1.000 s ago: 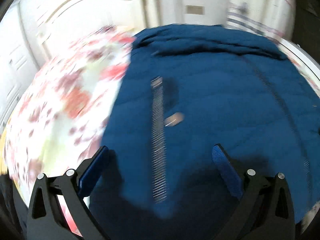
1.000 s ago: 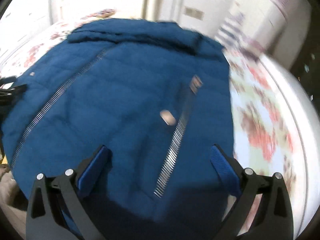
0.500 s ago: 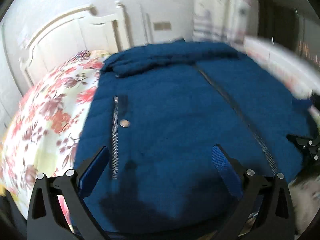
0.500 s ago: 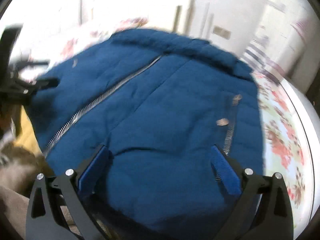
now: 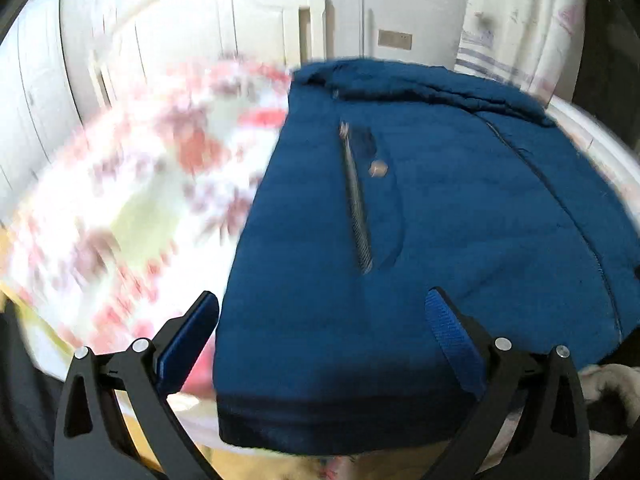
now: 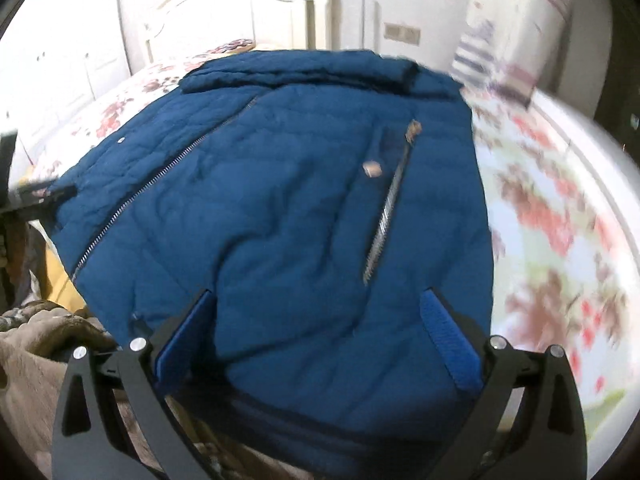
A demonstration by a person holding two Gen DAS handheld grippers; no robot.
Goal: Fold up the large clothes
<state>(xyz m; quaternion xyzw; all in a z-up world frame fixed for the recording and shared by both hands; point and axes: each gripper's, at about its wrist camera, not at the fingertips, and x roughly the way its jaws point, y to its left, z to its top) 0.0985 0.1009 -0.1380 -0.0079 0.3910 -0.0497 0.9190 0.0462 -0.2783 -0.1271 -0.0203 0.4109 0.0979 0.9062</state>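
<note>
Jacket (image 5: 420,240) lies flat on floral bedspread (image 5: 132,200); left claw (image 5: 324,332) and right claw (image 6: 316,328) both spread apart, empty.

The jacket (image 6: 280,216) is matt blue quilted cloth, softly puffed, with bright metal zips (image 6: 386,216) and a dull metal snap (image 6: 372,169). It lies on a bedspread (image 6: 560,220) of smooth flowered cloth, before a glossy white painted headboard (image 5: 192,40). The left gripper (image 5: 320,332) and right gripper (image 6: 316,332) have matt black plastic arms with shiny metal screws, and their fingers (image 6: 448,340) carry blue ribbed pads; a brown fleecy cloth (image 6: 36,360) looks rough.
</note>
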